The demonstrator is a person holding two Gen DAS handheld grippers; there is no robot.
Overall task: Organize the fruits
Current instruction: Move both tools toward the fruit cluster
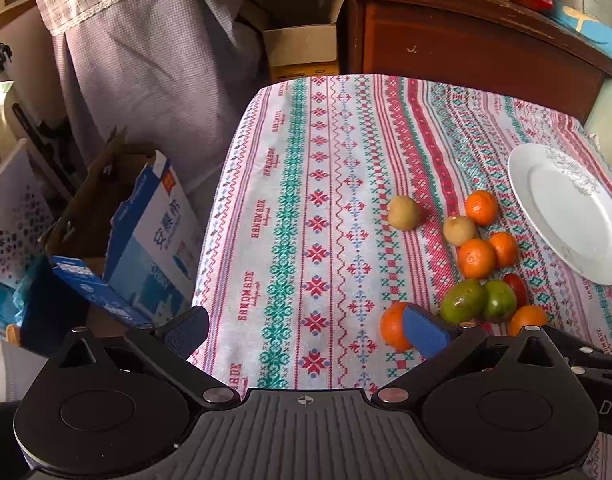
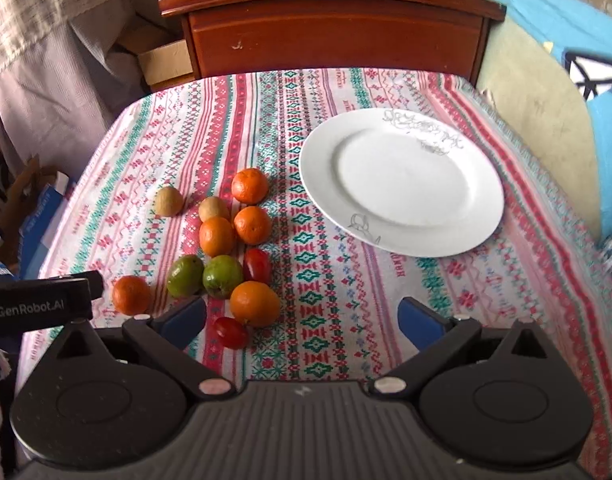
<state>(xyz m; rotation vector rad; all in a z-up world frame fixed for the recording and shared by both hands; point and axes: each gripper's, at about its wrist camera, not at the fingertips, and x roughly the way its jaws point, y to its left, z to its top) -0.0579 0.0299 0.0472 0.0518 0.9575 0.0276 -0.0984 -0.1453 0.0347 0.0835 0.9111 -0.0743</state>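
Apparently opening step: fruits loose on worktop, left of bare plate. Left gripper, right gripper: jaws apart, holding nothing. Next: close on nearest orange, carry to plate.

Right gripper: jaws spread, lower centre | fruits: clustered centre-left | white plate: bare, upper right

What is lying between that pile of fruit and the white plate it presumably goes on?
Nothing visible. Only bare patterned tablecloth separates the cluster of round orange, green and red fruits from the empty white ceramic plate. Both open tools, left tool and right tool, hover short of the fruit, and nothing blocks them either.
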